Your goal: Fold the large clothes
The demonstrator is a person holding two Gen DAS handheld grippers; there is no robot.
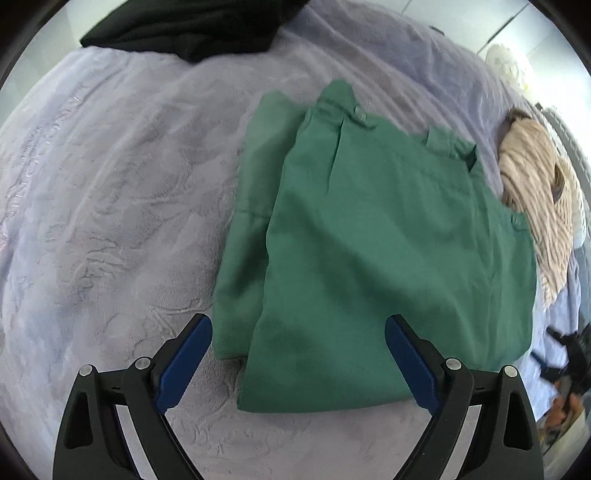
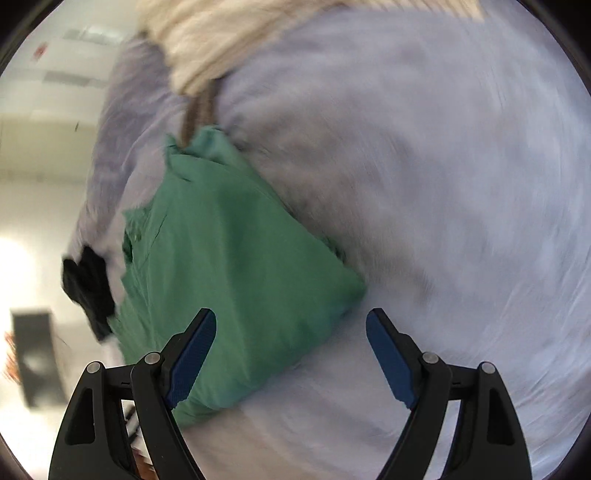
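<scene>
in the left wrist view, the folded green clothes lie on the soft purple blanket. the left gripper is spread wide above their near edge and pinches nothing. a beige knit lies past them, a black cloth farther off.

in the right wrist view, blurry, the right gripper is spread wide too, empty, above a corner of the green clothes.

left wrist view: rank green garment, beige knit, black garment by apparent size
1. green garment, by far the largest.
2. black garment and beige knit: look similar; both sit at the fisheye's edge, black one cropped, so unranked.
</scene>
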